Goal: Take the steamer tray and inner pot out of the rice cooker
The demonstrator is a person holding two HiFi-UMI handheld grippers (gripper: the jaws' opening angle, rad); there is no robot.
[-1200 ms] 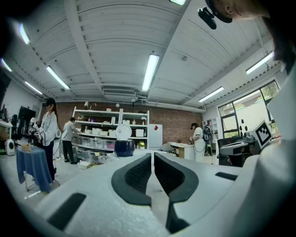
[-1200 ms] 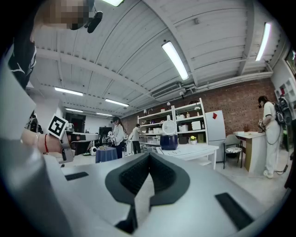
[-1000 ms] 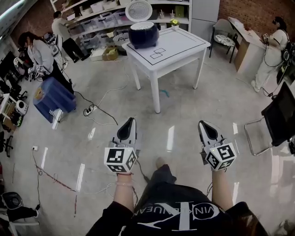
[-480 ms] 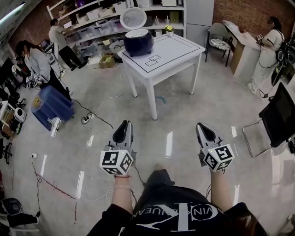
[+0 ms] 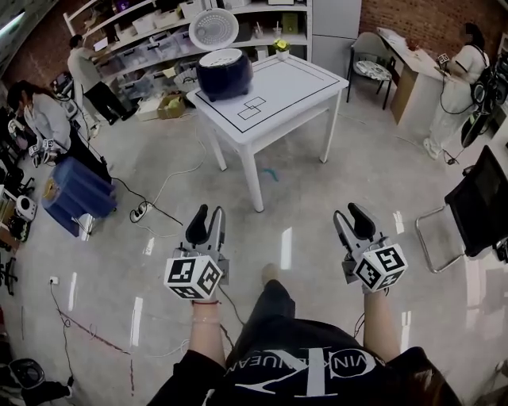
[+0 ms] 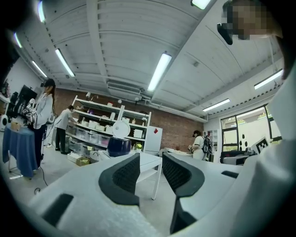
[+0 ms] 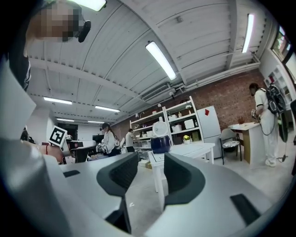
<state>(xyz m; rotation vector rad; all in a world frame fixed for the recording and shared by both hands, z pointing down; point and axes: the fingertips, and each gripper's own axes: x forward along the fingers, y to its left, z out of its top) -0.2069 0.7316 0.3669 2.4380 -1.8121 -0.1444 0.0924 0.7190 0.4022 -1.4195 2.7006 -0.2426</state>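
The dark blue rice cooker (image 5: 225, 73) stands on the far left corner of the white table (image 5: 286, 91), its white lid (image 5: 213, 28) raised; what is inside it I cannot see. It also shows small and far off in the left gripper view as the cooker (image 6: 119, 146) and in the right gripper view as the cooker (image 7: 160, 144). My left gripper (image 5: 205, 219) and right gripper (image 5: 350, 216) are held level over the floor, well short of the table. Both have just been opening their jaws and stand open, with nothing between them (image 6: 150, 173) (image 7: 151, 173).
A blue covered bin (image 5: 74, 193) and a power strip (image 5: 143, 210) with cables lie on the floor at left. Two people stand by the shelves (image 5: 151, 24) at left, and a third (image 5: 460, 87) at a desk on the right. A black chair (image 5: 480, 206) is at right.
Both grippers' jaws have gone from shut to open. The person carrying them has stepped forward, so the table and cooker sit a little nearer.
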